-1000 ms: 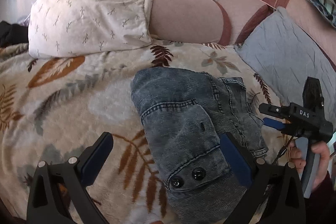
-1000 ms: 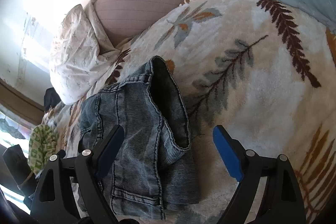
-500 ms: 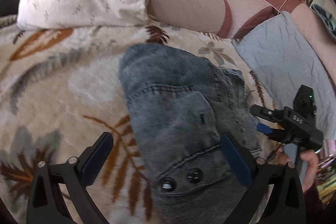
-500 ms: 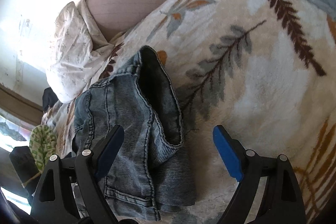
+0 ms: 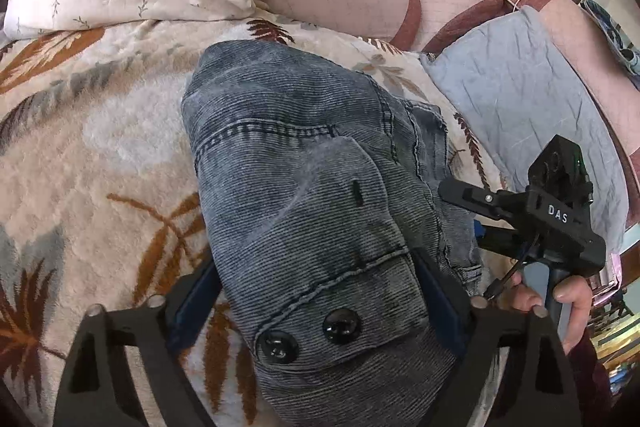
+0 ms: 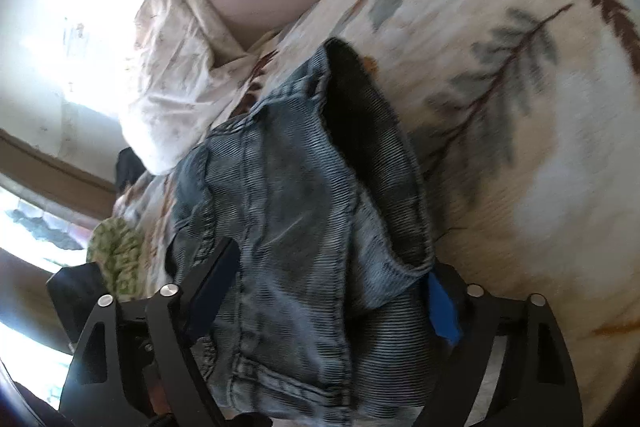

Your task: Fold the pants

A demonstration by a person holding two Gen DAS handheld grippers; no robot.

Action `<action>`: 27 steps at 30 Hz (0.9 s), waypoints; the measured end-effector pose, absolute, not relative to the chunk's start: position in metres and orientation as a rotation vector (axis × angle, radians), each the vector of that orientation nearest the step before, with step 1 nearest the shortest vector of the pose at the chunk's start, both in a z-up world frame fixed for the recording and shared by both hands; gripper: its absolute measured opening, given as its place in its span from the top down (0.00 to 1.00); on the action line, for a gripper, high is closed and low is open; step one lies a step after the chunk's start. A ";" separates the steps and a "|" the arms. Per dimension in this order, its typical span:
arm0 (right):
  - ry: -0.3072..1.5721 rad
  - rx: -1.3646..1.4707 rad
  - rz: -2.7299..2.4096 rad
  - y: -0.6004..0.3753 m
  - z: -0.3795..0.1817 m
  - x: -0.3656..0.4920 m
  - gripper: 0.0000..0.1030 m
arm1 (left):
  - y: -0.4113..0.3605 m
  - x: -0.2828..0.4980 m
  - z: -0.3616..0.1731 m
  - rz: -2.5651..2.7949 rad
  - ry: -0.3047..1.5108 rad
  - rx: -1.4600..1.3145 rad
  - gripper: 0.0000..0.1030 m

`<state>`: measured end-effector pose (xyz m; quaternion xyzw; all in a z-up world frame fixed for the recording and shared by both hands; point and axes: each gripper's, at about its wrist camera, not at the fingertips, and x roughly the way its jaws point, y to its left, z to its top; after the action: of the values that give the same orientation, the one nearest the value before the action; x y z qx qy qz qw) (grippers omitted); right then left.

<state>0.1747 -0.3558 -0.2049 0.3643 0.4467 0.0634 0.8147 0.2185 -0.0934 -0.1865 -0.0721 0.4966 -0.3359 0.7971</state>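
Pants (image 5: 304,195) bunched on the bed (image 5: 100,155), fold barely begun. Left hand-held gripper (image 5: 316,291) and right hand-held gripper (image 6: 336,291) both spread apart, straddling denim, not yet clamped.

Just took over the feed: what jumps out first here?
The grey-blue corduroy pants bunched mid-blanket, two black buttons nearest the left gripper, whose jaws straddle the waistband. The right gripper straddles the other end, by a gaping dark opening.

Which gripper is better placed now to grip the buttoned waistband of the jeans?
Left. The left gripper straddles the jeans at the waistband buttons. The right gripper straddles a leg opening instead.
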 end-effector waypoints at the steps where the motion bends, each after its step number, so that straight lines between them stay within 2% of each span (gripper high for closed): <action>1: 0.954 0.774 0.136 -0.355 -0.204 0.174 0.31 | -0.093 0.218 -0.185 -0.725 1.059 -0.155 0.19; 3: 0.952 0.796 0.154 -0.355 -0.204 0.173 0.46 | -0.092 0.216 -0.182 -0.732 1.044 -0.152 0.26; 4: 0.953 0.801 0.170 -0.353 -0.204 0.174 0.57 | -0.092 0.215 -0.180 -0.735 1.038 -0.152 0.31; 5: 0.952 0.796 0.172 -0.351 -0.204 0.174 0.61 | -0.091 0.214 -0.178 -0.736 1.032 -0.150 0.33; 10: 0.913 0.728 0.158 -0.339 -0.190 0.172 0.68 | -0.087 0.213 -0.171 -0.725 1.006 -0.151 0.44; 14: 0.855 0.664 0.178 -0.325 -0.169 0.170 0.72 | -0.078 0.211 -0.157 -0.705 0.970 -0.145 0.45; 22: 0.777 0.570 0.268 -0.279 -0.137 0.163 0.73 | -0.022 0.192 -0.116 -0.587 0.892 -0.131 0.45; 27: 0.783 0.526 0.342 -0.236 -0.132 0.159 0.73 | 0.015 0.173 -0.117 -0.477 0.893 -0.105 0.45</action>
<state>0.1593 -0.2359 -0.1317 0.2522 0.3752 0.1638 0.8768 0.1732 0.0153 -0.1173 -0.0502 0.4275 -0.2284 0.8733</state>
